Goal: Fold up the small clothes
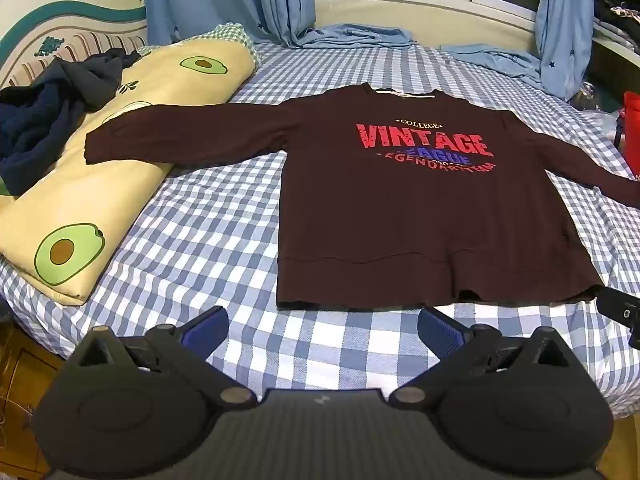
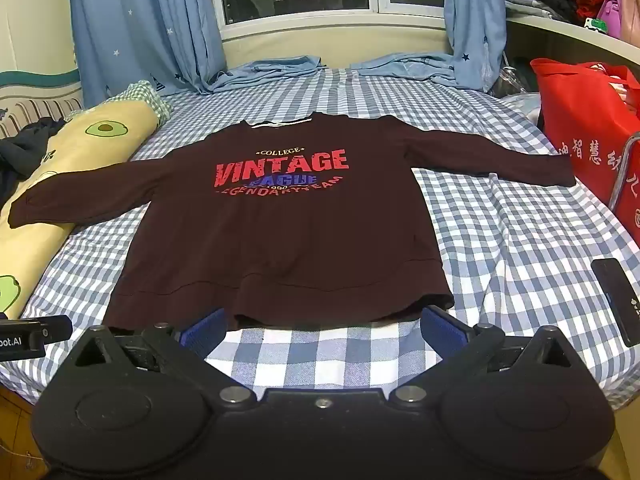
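Across the checked bedsheet [image 1: 208, 216] a dark maroon sweatshirt [image 1: 400, 224] is lying flat, print up, sleeves spread toward 9 and 3 o'clock, collar pointing to 12. Its hem is running just beyond both tools. The left gripper [image 1: 322, 322] is hovering with jaws released over bare sheet at 6 o'clock, just short of the hem's left corner; open sheet is stretching toward 9 o'clock until the avocado quilt [image 1: 120, 152], where the left cuff is resting. The right gripper [image 2: 322, 324] is also gaping wide, grasping nothing, its blue pads [image 2: 440, 326] meeting the hem edge. A black phone [image 2: 616, 300] is lying at 3 o'clock near the bed edge, and a red bag [image 2: 584, 128] is standing at 2 o'clock beside the right cuff.
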`<state>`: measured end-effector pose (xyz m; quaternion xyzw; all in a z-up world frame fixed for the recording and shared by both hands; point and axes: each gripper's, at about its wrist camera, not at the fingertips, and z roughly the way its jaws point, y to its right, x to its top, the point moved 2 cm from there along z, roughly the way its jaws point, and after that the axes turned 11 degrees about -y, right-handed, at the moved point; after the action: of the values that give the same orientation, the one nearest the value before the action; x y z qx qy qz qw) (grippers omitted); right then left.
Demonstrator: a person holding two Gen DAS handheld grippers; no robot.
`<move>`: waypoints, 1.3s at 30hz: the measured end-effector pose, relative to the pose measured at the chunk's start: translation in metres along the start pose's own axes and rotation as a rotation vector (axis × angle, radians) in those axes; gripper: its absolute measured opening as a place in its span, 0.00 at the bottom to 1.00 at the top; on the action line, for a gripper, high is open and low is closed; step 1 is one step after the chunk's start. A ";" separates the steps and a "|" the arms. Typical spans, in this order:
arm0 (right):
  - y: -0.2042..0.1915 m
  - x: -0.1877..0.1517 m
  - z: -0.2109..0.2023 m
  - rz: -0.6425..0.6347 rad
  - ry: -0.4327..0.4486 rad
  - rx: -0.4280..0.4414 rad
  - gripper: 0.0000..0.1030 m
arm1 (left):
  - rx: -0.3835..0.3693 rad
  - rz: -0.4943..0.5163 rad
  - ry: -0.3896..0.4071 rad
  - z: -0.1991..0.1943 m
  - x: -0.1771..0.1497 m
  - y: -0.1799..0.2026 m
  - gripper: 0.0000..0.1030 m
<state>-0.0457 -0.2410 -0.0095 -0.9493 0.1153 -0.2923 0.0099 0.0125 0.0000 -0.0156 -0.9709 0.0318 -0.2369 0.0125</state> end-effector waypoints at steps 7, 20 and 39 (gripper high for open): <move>0.000 0.001 0.001 -0.001 -0.001 -0.002 1.00 | 0.001 0.004 0.002 0.000 -0.001 -0.002 0.99; -0.001 0.002 0.002 -0.001 -0.003 -0.001 1.00 | 0.007 0.005 -0.008 0.007 0.002 -0.005 1.00; -0.002 0.002 0.003 0.000 -0.004 -0.002 1.00 | 0.007 0.005 -0.012 0.007 0.002 -0.004 0.99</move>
<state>-0.0416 -0.2396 -0.0109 -0.9499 0.1153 -0.2902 0.0092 0.0182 0.0041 -0.0206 -0.9722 0.0335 -0.2310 0.0168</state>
